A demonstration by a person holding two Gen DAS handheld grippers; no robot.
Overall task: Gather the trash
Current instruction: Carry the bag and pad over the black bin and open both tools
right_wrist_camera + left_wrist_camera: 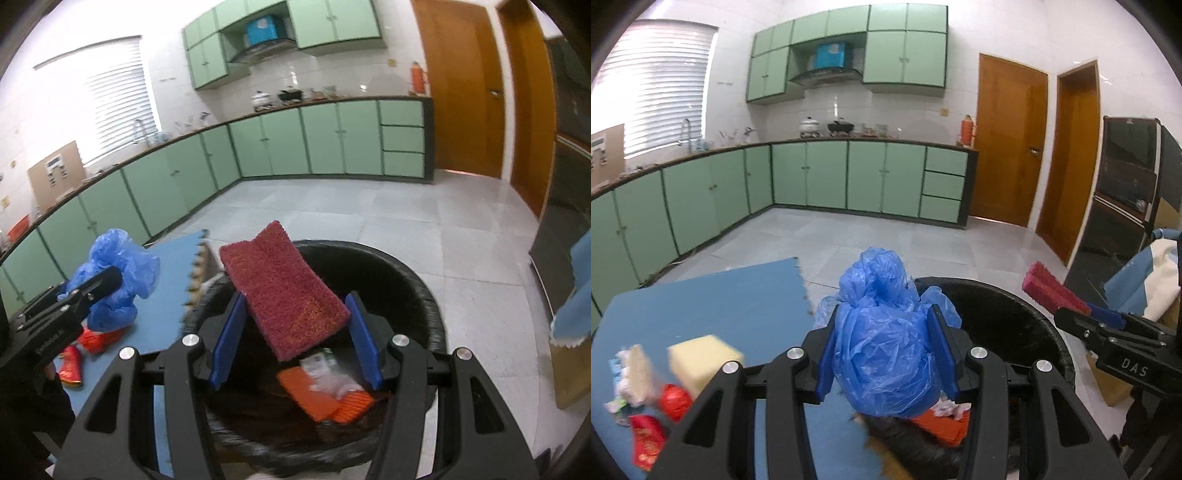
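left gripper (888, 354): clamped on one blue plastic bag (882, 332)
right gripper (293, 341): pinching one red scrub pad (284, 291)
bin (417, 291): one, black, holding orange packets (321, 397)

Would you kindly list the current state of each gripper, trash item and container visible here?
left gripper: shut on the blue plastic bag, held beside the bin.
right gripper: shut on the red scouring pad, over the bin.
black bin: open, lined, holding orange packaging and wrappers.
yellow sponge: lying loose on the blue mat.
red wrappers: lying on the mat, uncollected.
wooden door: closed.
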